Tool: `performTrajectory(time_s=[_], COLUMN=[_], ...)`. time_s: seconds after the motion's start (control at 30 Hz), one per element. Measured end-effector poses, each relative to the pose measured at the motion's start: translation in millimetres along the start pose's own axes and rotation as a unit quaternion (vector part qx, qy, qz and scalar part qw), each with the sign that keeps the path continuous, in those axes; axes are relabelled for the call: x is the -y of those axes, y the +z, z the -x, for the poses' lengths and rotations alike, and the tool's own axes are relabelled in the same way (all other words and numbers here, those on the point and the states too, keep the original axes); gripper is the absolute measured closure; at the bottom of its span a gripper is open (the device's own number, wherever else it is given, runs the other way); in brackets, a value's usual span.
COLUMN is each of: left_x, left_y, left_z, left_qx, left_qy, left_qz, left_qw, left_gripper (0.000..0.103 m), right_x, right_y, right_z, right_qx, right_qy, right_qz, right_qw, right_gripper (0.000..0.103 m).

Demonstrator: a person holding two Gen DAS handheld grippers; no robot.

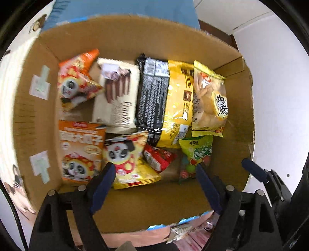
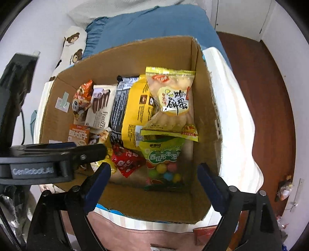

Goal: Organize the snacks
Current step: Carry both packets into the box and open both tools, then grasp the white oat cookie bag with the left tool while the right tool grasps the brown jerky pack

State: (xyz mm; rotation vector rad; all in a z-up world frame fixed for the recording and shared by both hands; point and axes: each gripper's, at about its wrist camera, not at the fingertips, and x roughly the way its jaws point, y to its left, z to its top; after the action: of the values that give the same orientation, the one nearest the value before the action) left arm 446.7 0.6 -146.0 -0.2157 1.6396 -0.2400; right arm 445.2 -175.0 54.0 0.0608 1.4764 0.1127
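Many snack packets point(image 1: 135, 108) crowd the cardboard box point(image 1: 36, 108) under the left gripper point(image 1: 154, 179), jaws spread and empty, blue bedding point(image 1: 123, 7) behind, right gripper point(image 2: 154, 179) likewise released above the green gumball bag point(image 2: 164, 160), left gripper's black body point(image 2: 48, 160) jutting across the box, white bedding point(image 2: 237, 135) alongside, red-brown floor point(image 2: 270, 96) beyond.

"Franzi" – wafer pack point(image 2: 100, 108), "GenRobot.AI" – left hand-held gripper point(image 2: 32, 170)
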Motion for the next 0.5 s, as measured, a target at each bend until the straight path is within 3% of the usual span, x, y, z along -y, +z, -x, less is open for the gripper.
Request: performTrajectory(time_s=[0.27, 0.5], left_x=[-24, -29], left_y=[-32, -73], left_z=[41, 68], left_qx=[0.098, 0.183], left_qy=[0.054, 0.086], left_qz=[-0.008, -0.023], left_qw=[0.9937, 0.9790], left_gripper=[0.019, 0.019], right_x=[-5, -14], right_y=[-15, -35], right_z=[30, 66], right_qx=[0.045, 0.100], right_qy=[-0.021, -0.035], right_qz=[0.008, 0.016], right_qw=[0.999, 0.994], right_gripper=[0.006, 0.005])
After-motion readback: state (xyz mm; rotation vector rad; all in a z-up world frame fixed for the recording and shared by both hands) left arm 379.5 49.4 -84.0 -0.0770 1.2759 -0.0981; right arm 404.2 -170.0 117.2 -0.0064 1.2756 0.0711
